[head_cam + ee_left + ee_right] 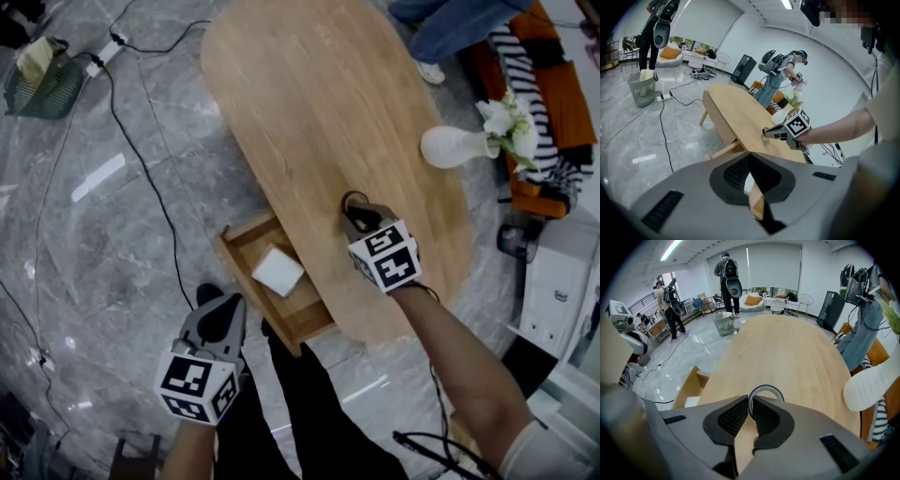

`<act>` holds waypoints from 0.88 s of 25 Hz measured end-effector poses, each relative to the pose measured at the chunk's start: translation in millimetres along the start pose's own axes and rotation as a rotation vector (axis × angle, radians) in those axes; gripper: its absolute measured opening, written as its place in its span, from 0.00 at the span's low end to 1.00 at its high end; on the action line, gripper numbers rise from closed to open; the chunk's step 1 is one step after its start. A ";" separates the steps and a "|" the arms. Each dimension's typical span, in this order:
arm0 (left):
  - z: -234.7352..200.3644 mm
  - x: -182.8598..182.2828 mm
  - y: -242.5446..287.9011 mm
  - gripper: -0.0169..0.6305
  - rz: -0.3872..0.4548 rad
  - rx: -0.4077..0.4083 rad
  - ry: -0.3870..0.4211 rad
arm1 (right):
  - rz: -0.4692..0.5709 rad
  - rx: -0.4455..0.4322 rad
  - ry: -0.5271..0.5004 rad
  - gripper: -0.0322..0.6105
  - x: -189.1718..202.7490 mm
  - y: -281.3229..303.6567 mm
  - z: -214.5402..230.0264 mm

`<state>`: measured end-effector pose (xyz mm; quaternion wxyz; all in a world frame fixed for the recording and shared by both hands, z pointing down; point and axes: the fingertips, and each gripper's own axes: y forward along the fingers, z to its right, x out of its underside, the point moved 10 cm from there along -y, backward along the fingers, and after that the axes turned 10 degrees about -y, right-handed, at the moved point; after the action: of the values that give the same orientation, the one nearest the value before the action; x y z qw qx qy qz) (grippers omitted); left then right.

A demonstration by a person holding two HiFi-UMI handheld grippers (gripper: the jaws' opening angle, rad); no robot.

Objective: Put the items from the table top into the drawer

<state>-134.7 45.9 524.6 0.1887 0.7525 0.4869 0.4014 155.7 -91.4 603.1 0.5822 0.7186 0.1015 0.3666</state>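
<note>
A thin grey ring (767, 390), like a tape roll, stands at the near end of the oval wooden table (319, 94). My right gripper (358, 214) points steeply down and is shut on the ring's near rim (354, 199), with the rim pinched between its pads (736, 416). The drawer (246, 232) under the table's left edge is pulled out, and a white square item (277, 270) lies in it. My left gripper (220, 311) hangs over the floor just in front of the drawer. Its jaws meet at the tips and hold nothing (751, 157).
A white vase (455, 147) with white flowers lies on its side at the table's right edge. An orange seat with striped cloth (539, 103) and a white unit (558, 281) stand to the right. Cables and a green bin (42, 80) are on the marble floor at left. People stand around.
</note>
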 end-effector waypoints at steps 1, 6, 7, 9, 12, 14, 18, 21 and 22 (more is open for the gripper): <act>-1.7 1.9 -2.1 0.03 -0.005 0.002 0.005 | -0.001 0.000 0.002 0.14 1.0 -1.2 -4.8; -11.7 9.2 -11.8 0.03 -0.024 0.005 0.023 | 0.006 0.000 0.048 0.14 2.9 -6.3 -29.1; -14.0 10.5 -13.7 0.03 -0.026 0.004 0.024 | 0.006 -0.002 0.056 0.13 3.0 -6.9 -35.1; -18.4 13.5 -17.5 0.03 -0.032 0.005 0.027 | 0.005 -0.010 0.064 0.14 4.3 -7.5 -48.1; -23.8 18.1 -22.5 0.03 -0.042 0.007 0.034 | 0.006 -0.020 0.078 0.14 8.7 -7.8 -67.7; -26.9 21.1 -25.1 0.03 -0.050 0.009 0.038 | 0.003 -0.028 0.084 0.14 12.5 -8.8 -80.3; -32.5 27.4 -27.9 0.03 -0.064 0.014 0.045 | 0.003 -0.044 0.102 0.14 21.0 -12.1 -107.3; -34.9 32.6 -28.1 0.03 -0.077 0.022 0.055 | 0.006 -0.059 0.116 0.14 29.2 -15.7 -130.3; -35.2 34.0 -28.0 0.03 -0.082 0.026 0.059 | 0.005 -0.064 0.116 0.14 32.3 -16.8 -137.7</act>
<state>-171.8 84.9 541.4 0.1808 0.7221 0.5277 0.4092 94.6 37.1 608.3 0.5973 0.6773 0.1214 0.4121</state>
